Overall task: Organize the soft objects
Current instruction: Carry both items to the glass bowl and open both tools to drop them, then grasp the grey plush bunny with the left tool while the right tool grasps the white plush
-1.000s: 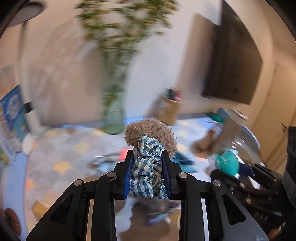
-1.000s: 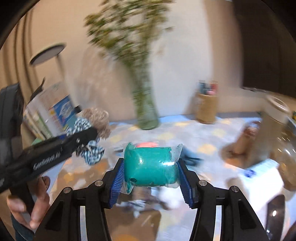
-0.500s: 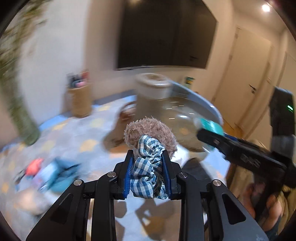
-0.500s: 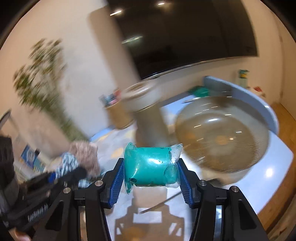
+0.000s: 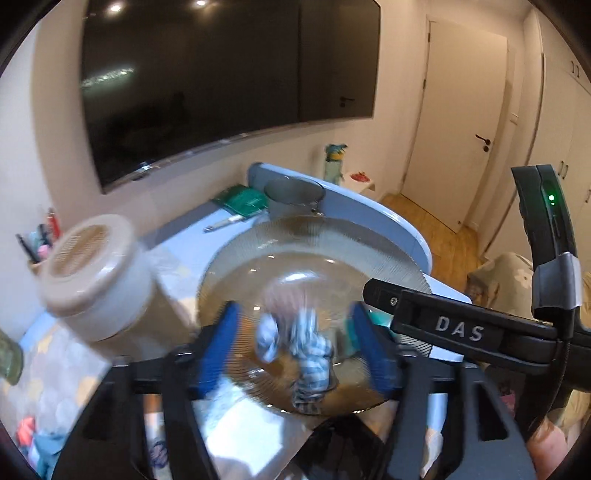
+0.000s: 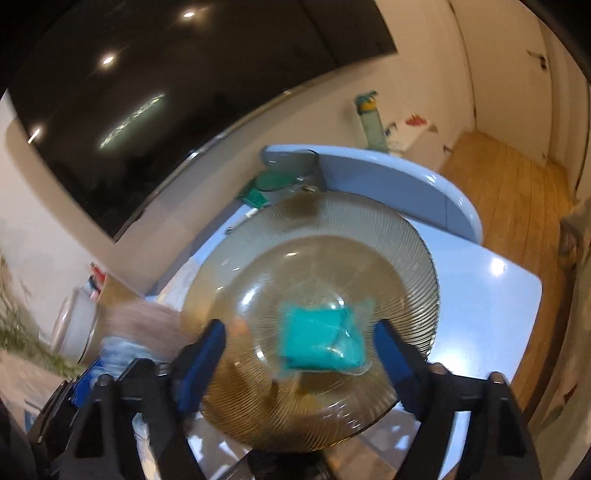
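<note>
Above the ribbed amber glass bowl (image 6: 310, 295), both hand-held grippers' jaws are opening, pads clear: left hand-held gripper (image 5: 295, 347) around the blurred blue-checked fabric toy (image 5: 310, 362), right hand-held gripper (image 6: 299, 350) around the teal plastic-wrapped soft pack (image 6: 321, 343).

A large dark television (image 5: 229, 81) hangs on the cream wall (image 5: 399, 92) and serves as the landmark here. Ceiling lights (image 5: 115, 7) reflect as bright spots near its top edge. Right of the television stands a pale closed door (image 5: 461, 122) with a dark lever handle (image 5: 484, 139). Beyond the door, further right, are pale cupboard fronts (image 5: 561, 110). Below and right of the television a wooden plank floor (image 6: 517, 206) runs toward the door. Directly beneath the television sits a light blue table (image 6: 487, 295) with a raised curved blue edge (image 5: 369, 206) at its far side.
</note>
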Demonstrator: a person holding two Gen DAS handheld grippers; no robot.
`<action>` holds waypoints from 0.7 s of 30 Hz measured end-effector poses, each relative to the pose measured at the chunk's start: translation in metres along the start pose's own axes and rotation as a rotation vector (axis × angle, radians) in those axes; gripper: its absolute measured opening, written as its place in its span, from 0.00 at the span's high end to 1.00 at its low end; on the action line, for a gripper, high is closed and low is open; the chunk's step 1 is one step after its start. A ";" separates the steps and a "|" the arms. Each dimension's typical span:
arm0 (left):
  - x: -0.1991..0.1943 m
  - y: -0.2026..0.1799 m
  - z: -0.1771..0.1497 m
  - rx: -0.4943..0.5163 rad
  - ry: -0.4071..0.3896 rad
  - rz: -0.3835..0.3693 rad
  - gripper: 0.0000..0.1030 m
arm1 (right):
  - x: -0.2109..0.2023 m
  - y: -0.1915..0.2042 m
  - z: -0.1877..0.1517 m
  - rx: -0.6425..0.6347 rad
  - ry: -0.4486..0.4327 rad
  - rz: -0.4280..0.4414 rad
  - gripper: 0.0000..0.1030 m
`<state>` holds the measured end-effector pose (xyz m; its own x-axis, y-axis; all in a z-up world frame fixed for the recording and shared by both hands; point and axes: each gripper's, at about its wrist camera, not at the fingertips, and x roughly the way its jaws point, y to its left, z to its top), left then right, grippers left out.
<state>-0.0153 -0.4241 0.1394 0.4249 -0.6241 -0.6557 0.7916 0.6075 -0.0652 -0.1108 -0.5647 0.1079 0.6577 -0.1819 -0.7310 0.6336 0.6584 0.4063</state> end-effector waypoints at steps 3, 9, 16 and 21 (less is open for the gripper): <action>-0.010 -0.006 -0.003 0.015 -0.021 -0.039 0.33 | -0.003 -0.015 0.002 0.040 0.005 0.007 0.20; -0.061 0.008 -0.007 -0.031 -0.085 -0.048 0.30 | -0.033 -0.014 -0.013 0.038 -0.020 0.053 0.20; -0.159 0.058 -0.043 -0.127 -0.158 0.038 0.30 | -0.073 0.064 -0.063 -0.161 -0.062 0.157 0.20; -0.243 0.116 -0.088 -0.232 -0.213 0.164 0.17 | -0.085 0.143 -0.115 -0.353 -0.022 0.296 0.20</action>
<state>-0.0656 -0.1582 0.2248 0.6398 -0.5825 -0.5013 0.5950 0.7883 -0.1567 -0.1229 -0.3706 0.1651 0.8001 0.0387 -0.5986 0.2421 0.8922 0.3812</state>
